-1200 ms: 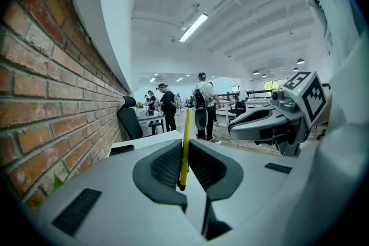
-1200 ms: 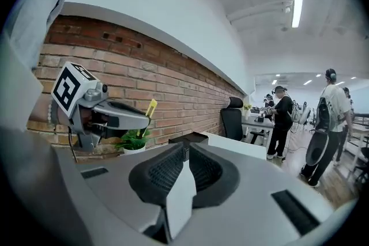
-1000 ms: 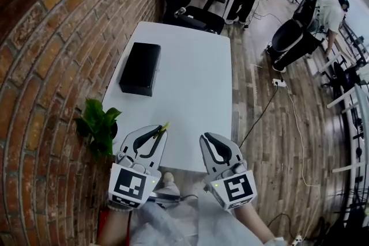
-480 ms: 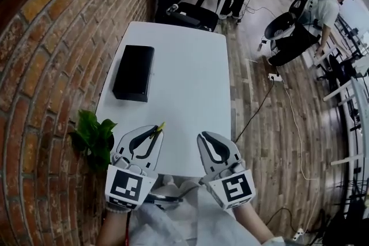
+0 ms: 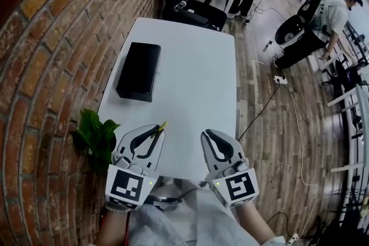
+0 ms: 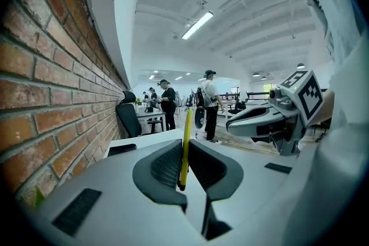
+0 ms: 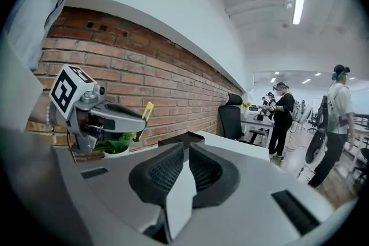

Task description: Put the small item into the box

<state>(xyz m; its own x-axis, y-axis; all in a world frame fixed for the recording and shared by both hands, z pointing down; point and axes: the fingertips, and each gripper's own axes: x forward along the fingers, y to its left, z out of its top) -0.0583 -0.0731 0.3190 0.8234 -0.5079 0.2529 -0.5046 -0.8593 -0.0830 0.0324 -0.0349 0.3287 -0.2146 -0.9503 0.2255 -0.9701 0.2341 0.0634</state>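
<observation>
A closed black box [image 5: 138, 71] lies on the white table [image 5: 190, 95], at its left side near the brick wall. My left gripper [image 5: 157, 132] hovers over the table's near edge, shut on a thin yellow item [image 5: 162, 125] that sticks out past the tips. In the left gripper view the yellow item [image 6: 185, 144] stands upright between the ridged pads, with the box [image 6: 122, 148] far ahead. My right gripper [image 5: 210, 136] hangs beside the left one, shut and empty. The right gripper view shows its pads [image 7: 168, 170] pressed together, with the box [image 7: 183, 139] beyond.
A potted green plant [image 5: 97, 134] stands by the wall, left of my left gripper. Black office chairs [image 5: 193, 11] stand at the table's far end. People work at desks further back. A cable [image 5: 265, 106] runs over the wooden floor on the right.
Both grippers keep the same pose and grip. The head view has shifted a little, so the table and box sit slightly differently in the frame.
</observation>
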